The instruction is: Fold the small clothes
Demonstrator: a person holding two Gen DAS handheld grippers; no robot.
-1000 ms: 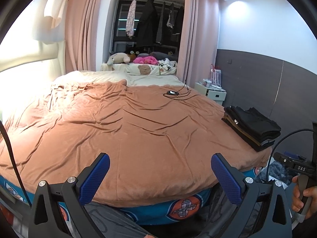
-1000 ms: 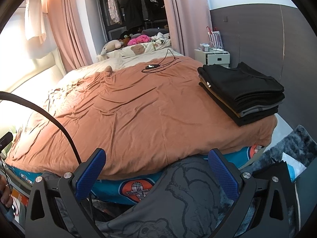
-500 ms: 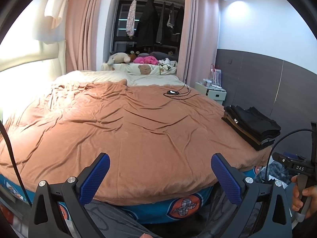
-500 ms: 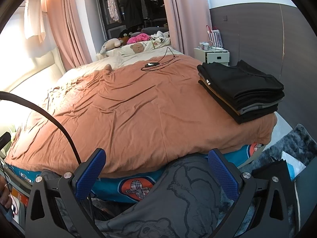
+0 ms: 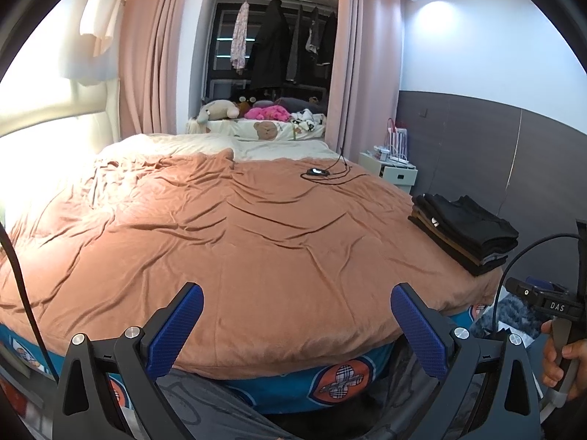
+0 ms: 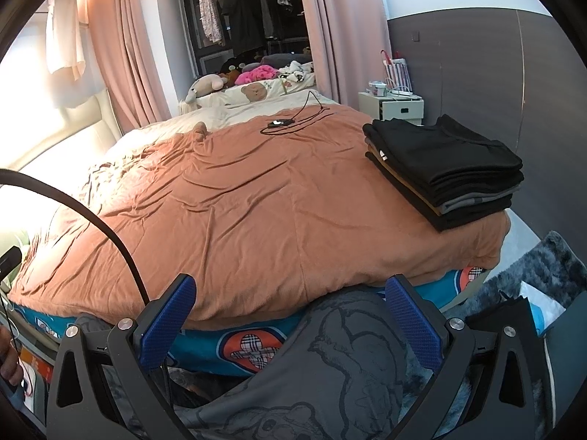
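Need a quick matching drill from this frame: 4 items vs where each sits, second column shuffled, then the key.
Items:
1. folded dark clothes stack
2. black cable with small device
3. pink plush toy
4. grey bear-print garment

Places:
A. below the bed's near edge, between the right gripper's open jaws
B. far end, among the pillows
C. right edge of the brown blanket
D. mid-blanket, toward the far end

Pairs: 1-C, 2-D, 3-B, 4-A

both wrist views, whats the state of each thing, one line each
left gripper: open, empty
right gripper: open, empty
stack of dark clothes: folded, on bed corner
grey printed garment: unfolded, below bed edge
brown blanket: spread, wrinkled
cable: loose on blanket
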